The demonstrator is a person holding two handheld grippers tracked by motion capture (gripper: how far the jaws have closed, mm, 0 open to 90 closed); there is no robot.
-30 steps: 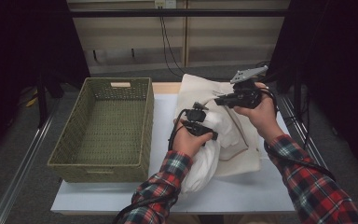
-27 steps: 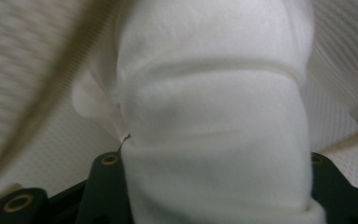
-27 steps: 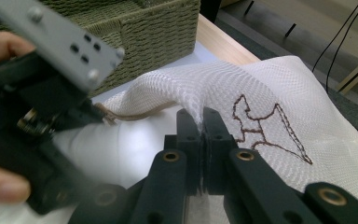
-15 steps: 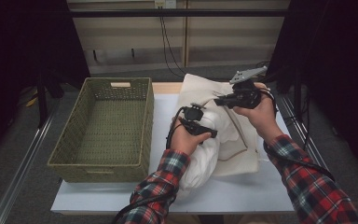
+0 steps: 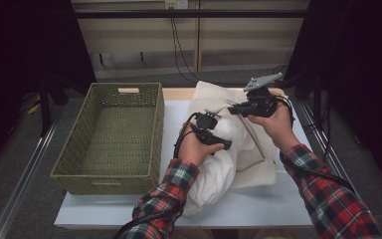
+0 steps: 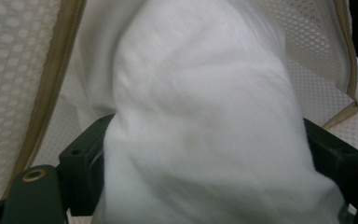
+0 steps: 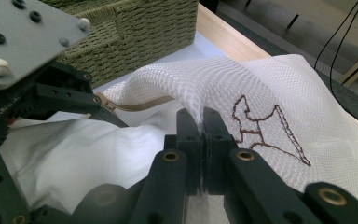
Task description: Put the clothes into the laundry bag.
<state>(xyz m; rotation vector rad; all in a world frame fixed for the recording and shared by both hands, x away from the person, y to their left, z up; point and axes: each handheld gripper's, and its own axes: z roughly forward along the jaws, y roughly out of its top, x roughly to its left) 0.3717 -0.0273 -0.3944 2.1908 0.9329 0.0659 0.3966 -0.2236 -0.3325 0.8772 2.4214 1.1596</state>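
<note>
The fingers of the left gripper (image 5: 214, 133) stand apart around the white garment (image 6: 205, 130); they have just been opening, so the cloth lies between them but I judge it is not squeezed. The fingers of the right gripper (image 7: 200, 122) are closed and pinch the upper layer of the mesh laundry bag (image 7: 242, 79), lifting it like a small tent. This keeps the mouth of the bag, with its beige trim (image 7: 135, 105), open, so the garment can be pushed inside. At the far left on the surface (image 5: 258, 206) stands the woven basket (image 5: 112, 137). The garment lies in the middle, partly inside the bag, which is on the right.
</note>
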